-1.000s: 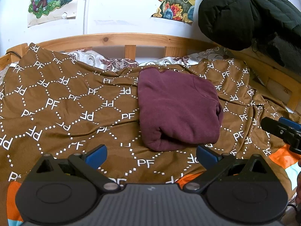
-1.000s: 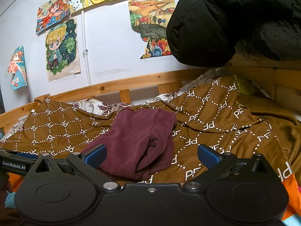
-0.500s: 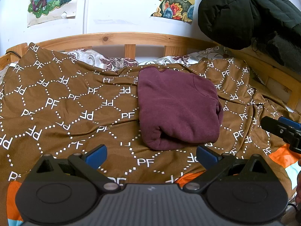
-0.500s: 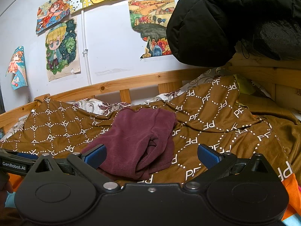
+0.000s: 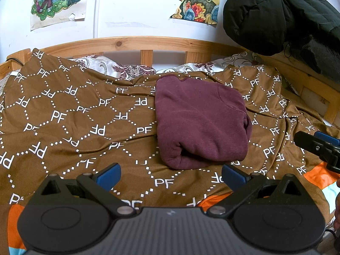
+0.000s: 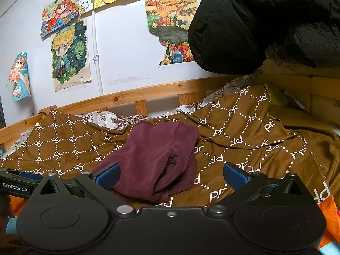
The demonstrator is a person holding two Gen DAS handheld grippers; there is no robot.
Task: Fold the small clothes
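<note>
Covering bed, brown PF-print blanket (image 5: 63,127) lay wrinkled. Black jacket (image 6: 255,21) hung at far right. Folded maroon garment (image 5: 199,123) rested mid-blanket, touching neither gripper. Left gripper (image 5: 171,175) hovered near its front edge, jaws spread, empty. Right gripper (image 6: 171,175) likewise spread, empty.
</note>
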